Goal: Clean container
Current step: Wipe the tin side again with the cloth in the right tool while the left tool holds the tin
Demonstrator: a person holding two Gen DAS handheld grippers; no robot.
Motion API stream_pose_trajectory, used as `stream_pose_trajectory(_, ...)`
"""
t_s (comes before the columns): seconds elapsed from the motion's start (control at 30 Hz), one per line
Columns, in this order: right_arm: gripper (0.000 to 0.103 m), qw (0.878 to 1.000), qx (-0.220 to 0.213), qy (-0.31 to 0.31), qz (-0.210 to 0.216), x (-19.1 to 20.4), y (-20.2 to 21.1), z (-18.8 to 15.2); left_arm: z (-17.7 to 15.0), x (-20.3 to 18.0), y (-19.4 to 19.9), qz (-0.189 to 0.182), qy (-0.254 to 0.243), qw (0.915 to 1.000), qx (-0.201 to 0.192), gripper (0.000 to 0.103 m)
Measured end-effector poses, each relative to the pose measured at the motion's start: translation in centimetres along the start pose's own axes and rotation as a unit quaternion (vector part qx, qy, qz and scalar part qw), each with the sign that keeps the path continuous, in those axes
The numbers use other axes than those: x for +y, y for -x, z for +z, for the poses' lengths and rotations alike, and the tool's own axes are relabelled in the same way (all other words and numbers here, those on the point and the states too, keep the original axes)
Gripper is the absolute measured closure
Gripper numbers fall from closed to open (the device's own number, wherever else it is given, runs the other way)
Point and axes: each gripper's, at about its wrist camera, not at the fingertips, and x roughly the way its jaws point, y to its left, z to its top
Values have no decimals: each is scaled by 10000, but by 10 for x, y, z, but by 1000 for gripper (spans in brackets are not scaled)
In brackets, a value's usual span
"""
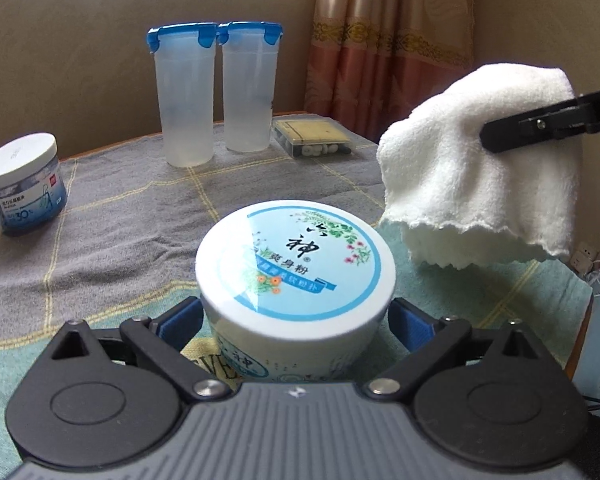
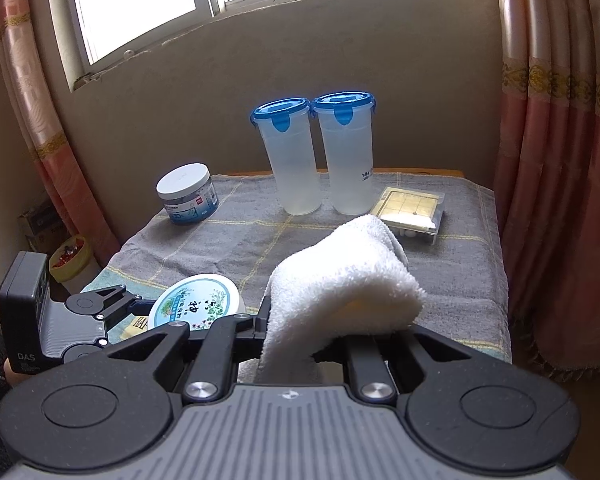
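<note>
On the left, the left gripper (image 1: 296,320) has its blue pads on both sides of the powder container (image 1: 296,264), which stands on the table (image 1: 100,248); I cannot tell if they press already. It should grip the body firmly, below the lid. On the right, the right gripper (image 1: 496,136) is clenched on the white towel (image 1: 476,184), just beside, ready to wipe the lid.

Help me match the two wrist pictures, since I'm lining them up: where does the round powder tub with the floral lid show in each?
Left wrist view: powder tub at bottom centre, between the left gripper's blue fingers.
Right wrist view: same tub at lower left, beside the white cloth.
Shared landmark: two tall blue-lidded containers standing at the back.
</note>
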Motion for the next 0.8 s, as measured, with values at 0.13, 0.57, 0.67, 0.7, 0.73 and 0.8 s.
stream_pose_trajectory(0.13, 85, 10000, 21, 8, -44, -1, 1, 0, 2, 9, -3, -179, -81, 9998, 21, 8)
stream_pose_trajectory(0.57, 85, 9997, 194, 30, -155, 1, -7, 4, 34, 51, -30, -2110, -1786, 9590, 618, 8)
stream_pose_trajectory(0.67, 85, 9995, 237, 37, -198, 3, -9, 5, 37, 53, -34, -2247, -1887, 9538, 652, 8)
stream_pose_trajectory(0.7, 85, 9995, 249, 36, -210, 3, -10, 6, 37, 53, -34, -2235, -1869, 9544, 647, 7)
stream_pose_trajectory(0.73, 85, 9994, 257, 37, -217, 4, -11, 6, 36, 52, -34, -2222, -1843, 9553, 640, 7)
stream_pose_trajectory(0.8, 85, 9994, 271, 43, -213, 5, -12, 6, 34, 52, -33, -2173, -1665, 9599, 603, 6)
